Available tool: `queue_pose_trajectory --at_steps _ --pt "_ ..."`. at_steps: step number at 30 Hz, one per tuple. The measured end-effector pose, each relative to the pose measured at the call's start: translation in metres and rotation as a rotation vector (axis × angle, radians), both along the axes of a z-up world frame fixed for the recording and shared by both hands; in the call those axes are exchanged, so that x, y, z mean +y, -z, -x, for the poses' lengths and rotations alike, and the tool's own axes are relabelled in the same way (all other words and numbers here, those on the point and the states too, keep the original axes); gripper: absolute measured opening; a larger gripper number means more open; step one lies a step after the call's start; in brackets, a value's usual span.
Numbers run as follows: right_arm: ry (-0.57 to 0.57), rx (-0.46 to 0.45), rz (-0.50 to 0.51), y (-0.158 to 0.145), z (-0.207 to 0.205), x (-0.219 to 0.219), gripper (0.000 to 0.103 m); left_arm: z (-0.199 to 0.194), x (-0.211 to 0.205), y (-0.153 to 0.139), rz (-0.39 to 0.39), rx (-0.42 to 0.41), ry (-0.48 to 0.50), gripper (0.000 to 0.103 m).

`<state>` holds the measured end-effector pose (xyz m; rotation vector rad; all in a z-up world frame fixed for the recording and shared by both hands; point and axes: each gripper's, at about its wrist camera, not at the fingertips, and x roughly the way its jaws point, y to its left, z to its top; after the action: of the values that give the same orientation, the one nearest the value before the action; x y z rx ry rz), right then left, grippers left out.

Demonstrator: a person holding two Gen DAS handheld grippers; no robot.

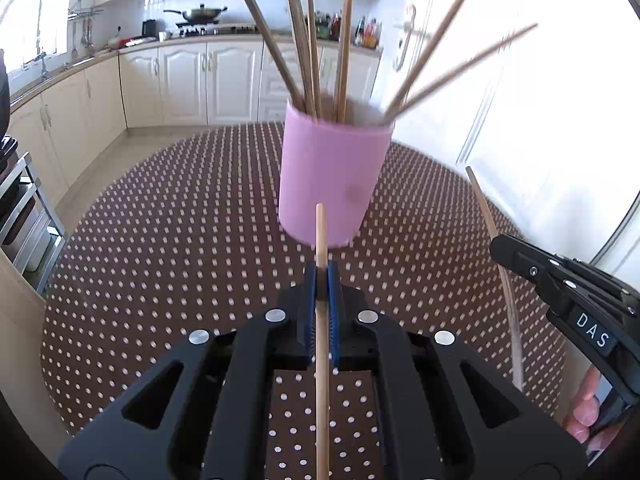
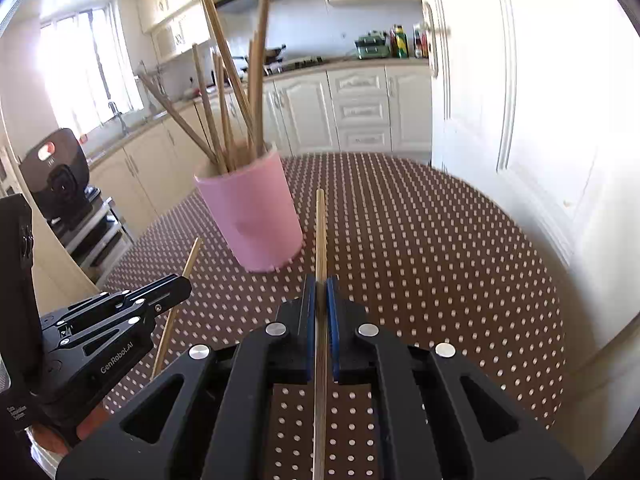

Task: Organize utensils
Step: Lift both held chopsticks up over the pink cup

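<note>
A pink cup (image 1: 332,176) stands on the brown dotted table (image 1: 180,240) and holds several wooden chopsticks (image 1: 304,52). My left gripper (image 1: 321,270) is shut on a single chopstick (image 1: 321,320), whose tip points at the cup's near wall. My right gripper (image 2: 320,280) is shut on another chopstick (image 2: 320,232), just right of the pink cup (image 2: 252,216). The right gripper also shows in the left wrist view (image 1: 496,242), holding its chopstick (image 1: 504,276). The left gripper shows in the right wrist view (image 2: 186,284) with its chopstick (image 2: 176,304).
The round table's far edge (image 2: 360,156) faces cream kitchen cabinets (image 1: 188,80). A white door (image 2: 500,100) stands close on the right. A metal rack (image 1: 20,216) is off the table's left side.
</note>
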<state>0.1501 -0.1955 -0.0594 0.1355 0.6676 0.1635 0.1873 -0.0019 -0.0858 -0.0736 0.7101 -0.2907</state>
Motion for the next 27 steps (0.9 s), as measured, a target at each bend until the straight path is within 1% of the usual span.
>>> queue_pose_trajectory --at_steps 6,12,15,17,21,24,27 --pt "-0.001 -0.068 -0.007 -0.017 0.005 0.0 0.005 0.004 0.008 -0.023 0.036 -0.082 -0.03 0.006" --pt "-0.012 -0.13 -0.01 -0.032 0.01 0.003 0.005 0.011 0.014 -0.04 0.055 -0.14 -0.053 0.006" --pt "-0.024 -0.164 -0.008 -0.041 0.013 0.006 0.005 0.012 0.018 -0.048 0.051 -0.165 -0.066 0.006" --pt "-0.03 -0.192 -0.005 -0.048 0.016 0.008 0.005 0.013 0.016 -0.05 0.029 -0.173 -0.084 0.006" --pt "-0.048 -0.242 -0.002 -0.06 0.024 0.013 0.005 0.019 0.019 -0.057 0.045 -0.202 -0.094 0.006" --pt "-0.06 -0.274 0.0 -0.069 0.026 0.014 0.005 0.025 0.019 -0.068 0.032 -0.228 -0.115 0.006" --pt "-0.073 -0.313 0.002 -0.079 0.027 0.016 0.005 0.026 0.021 -0.079 0.035 -0.254 -0.122 0.006"
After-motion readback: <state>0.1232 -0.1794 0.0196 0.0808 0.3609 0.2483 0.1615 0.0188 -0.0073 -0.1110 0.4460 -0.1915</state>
